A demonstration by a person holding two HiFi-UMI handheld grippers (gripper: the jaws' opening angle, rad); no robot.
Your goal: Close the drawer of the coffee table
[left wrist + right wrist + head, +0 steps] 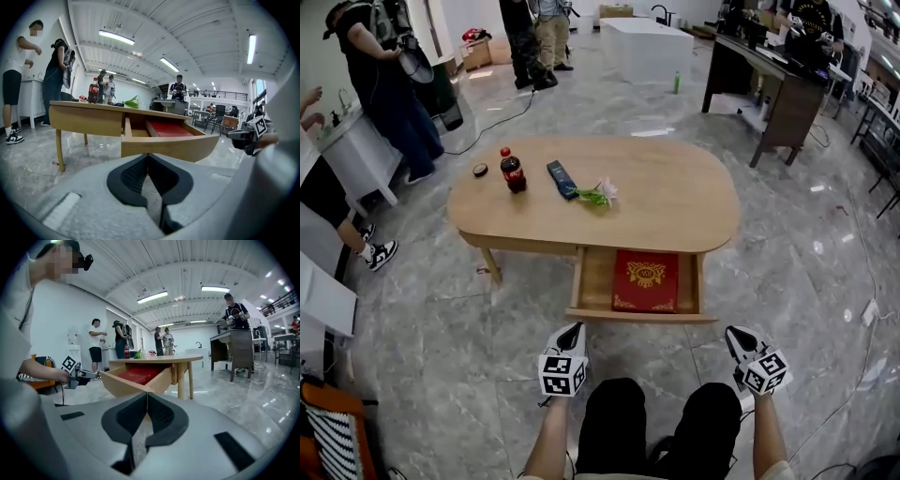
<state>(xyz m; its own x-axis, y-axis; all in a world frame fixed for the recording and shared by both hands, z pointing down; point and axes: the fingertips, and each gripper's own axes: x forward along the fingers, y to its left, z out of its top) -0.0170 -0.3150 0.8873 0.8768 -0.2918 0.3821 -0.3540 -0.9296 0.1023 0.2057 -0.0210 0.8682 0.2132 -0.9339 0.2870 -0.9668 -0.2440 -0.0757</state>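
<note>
Looking down on an oval wooden counter [675, 202] with its drawer [642, 316] pulled well out toward the person, front panel facing the knees. Inside, lying flat toward the right side, a flat red box [646, 280] with a gold emblem; bare wood to its left. On top, toward the far left and back from the drawer edge: an upright cola bottle [513, 172], a dark round lid [480, 170] beside it, a remote control [562, 179] and a pink flower [600, 194].

Holding the left gripper [573, 330] and the right gripper [737, 335] low, near the drawer front without touching it. Left roughly in line with the panel's left corner, right a little outside the right corner. Fingers of both pressed together tip to tip, nothing between them. Probably so for a push: shut fingers make one blunt, stiff nose instead of two prongs that could splay or slip past the panel.

Judging the closing not yet begun, with the drawer out about as far as it goes. Calls next for bringing the right gripper inward, meeting the panel with both tips and pressing evenly, so the drawer runs straight and does not skew or jam. Nothing appears to stand above the drawer's sides to catch under the top.
</note>
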